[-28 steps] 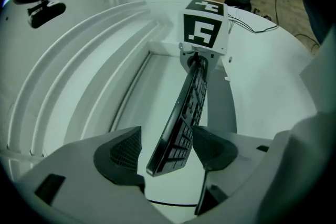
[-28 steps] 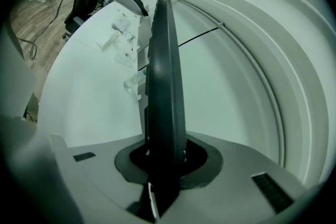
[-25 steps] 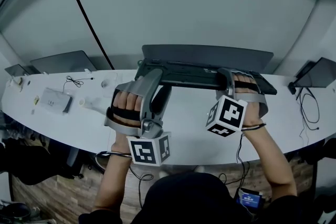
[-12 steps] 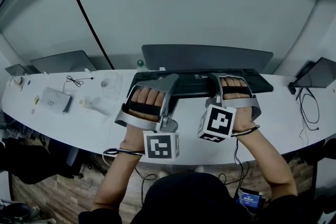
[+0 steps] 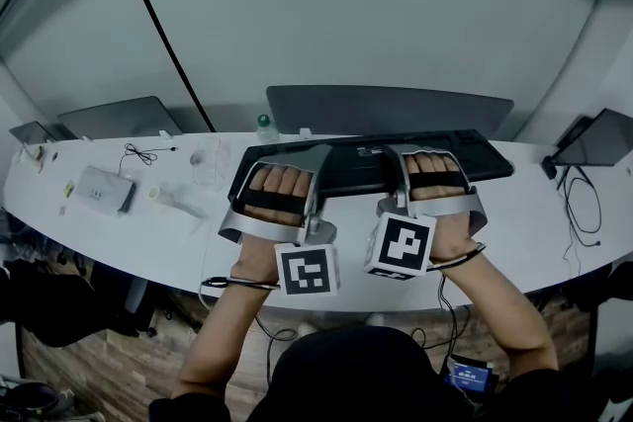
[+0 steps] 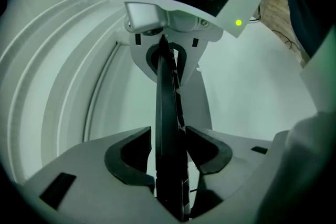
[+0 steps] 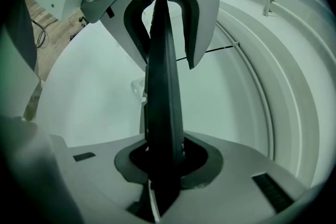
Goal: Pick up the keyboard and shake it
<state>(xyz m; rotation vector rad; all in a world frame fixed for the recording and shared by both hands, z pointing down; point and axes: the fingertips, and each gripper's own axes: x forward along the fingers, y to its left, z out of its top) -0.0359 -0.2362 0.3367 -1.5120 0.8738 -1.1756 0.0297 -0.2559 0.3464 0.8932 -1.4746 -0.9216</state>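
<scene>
Tongs on the right first: the right tongs (image 7: 164,162) are clamped hard on the keyboard (image 5: 361,168), with both pads pressed against its near edge. The left tongs (image 6: 169,157) have just been closing and the keyboard's edge stands between them. A thin sliver of light shows beside one pad, so I judge that side is not yet biting.

The keyboard stretches lengthwise along the back of the white surface (image 5: 554,212), with the left tongs toward its left part and the right tongs right of its middle. From above I can't tell whether it rests on the surface or hangs just clear.

This looks like the two-sided hold being secured, with the shake to follow. The next move calls for the left pinch to finish, then both ends rising together and level, since the edge is slim and could slip. A dark panel (image 5: 391,106) stands just behind the keyboard. A small grey box (image 5: 104,190) and a loose cable (image 5: 143,153) lie well off to the left.
</scene>
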